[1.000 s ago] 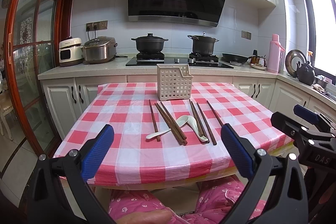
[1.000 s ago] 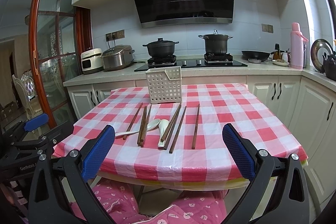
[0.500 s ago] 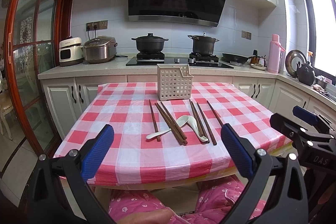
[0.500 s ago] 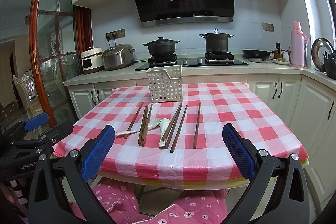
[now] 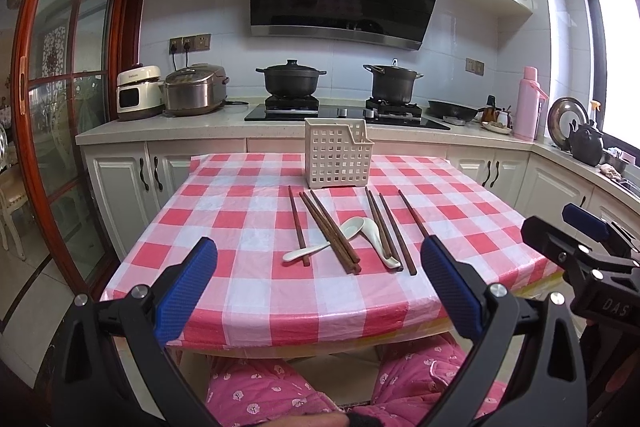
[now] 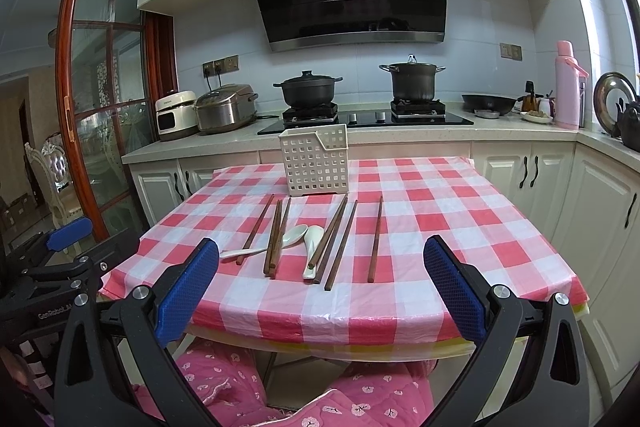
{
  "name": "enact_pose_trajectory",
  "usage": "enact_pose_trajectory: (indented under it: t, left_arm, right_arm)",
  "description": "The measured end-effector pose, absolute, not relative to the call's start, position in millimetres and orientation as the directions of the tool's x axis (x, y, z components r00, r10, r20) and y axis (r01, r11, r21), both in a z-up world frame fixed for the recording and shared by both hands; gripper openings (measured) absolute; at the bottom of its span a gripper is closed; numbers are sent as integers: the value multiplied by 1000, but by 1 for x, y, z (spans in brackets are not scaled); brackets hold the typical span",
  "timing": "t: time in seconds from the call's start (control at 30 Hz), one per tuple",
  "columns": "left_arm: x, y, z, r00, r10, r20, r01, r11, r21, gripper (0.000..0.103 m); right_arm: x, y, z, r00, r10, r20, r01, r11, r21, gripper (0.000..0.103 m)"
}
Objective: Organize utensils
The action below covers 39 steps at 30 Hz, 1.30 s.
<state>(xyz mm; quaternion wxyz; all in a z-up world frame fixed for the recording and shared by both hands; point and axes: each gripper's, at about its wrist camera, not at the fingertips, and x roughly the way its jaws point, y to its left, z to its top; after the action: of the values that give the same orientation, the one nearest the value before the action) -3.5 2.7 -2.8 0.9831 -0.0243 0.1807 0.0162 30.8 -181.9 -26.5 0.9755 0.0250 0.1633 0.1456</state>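
Several brown chopsticks (image 5: 330, 231) (image 6: 339, 239) and two white spoons (image 5: 370, 233) (image 6: 312, 247) lie side by side on the red-checked tablecloth (image 5: 248, 211) (image 6: 440, 219). Behind them stands a white lattice utensil holder (image 5: 338, 157) (image 6: 315, 160), upright, with nothing showing above its rim. My left gripper (image 5: 318, 287) hangs open just off the table's near edge, nothing between its blue pads. My right gripper (image 6: 320, 287) is likewise open and held back from the near edge, a little right of the other.
The person's lap in pink patterned trousers (image 6: 248, 383) sits under the table edge. Behind the table runs a counter with two black pots (image 5: 291, 78) on the hob, a rice cooker (image 5: 195, 89), a pink flask (image 5: 528, 103) and a kettle (image 5: 586, 143). A glass door (image 5: 60, 107) stands left.
Both grippers have crept a little toward the table, so the utensils look slightly nearer. Nothing on the table has moved.
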Motion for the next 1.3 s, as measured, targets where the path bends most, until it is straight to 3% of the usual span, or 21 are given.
enact_pose_trajectory:
  t: [0.9,1.3]
  left_arm:
    - [-1,13,-7,929,6,-370,-38,996,-79,98]
    - [77,39,-33,846,-17,-533,-53,992,-115,98]
  right_arm:
    - [42,-190,-26,905,283,-319,-260,959,113,96]
    - [112,-192,-48,870,231,-435,-198,973,121,96]
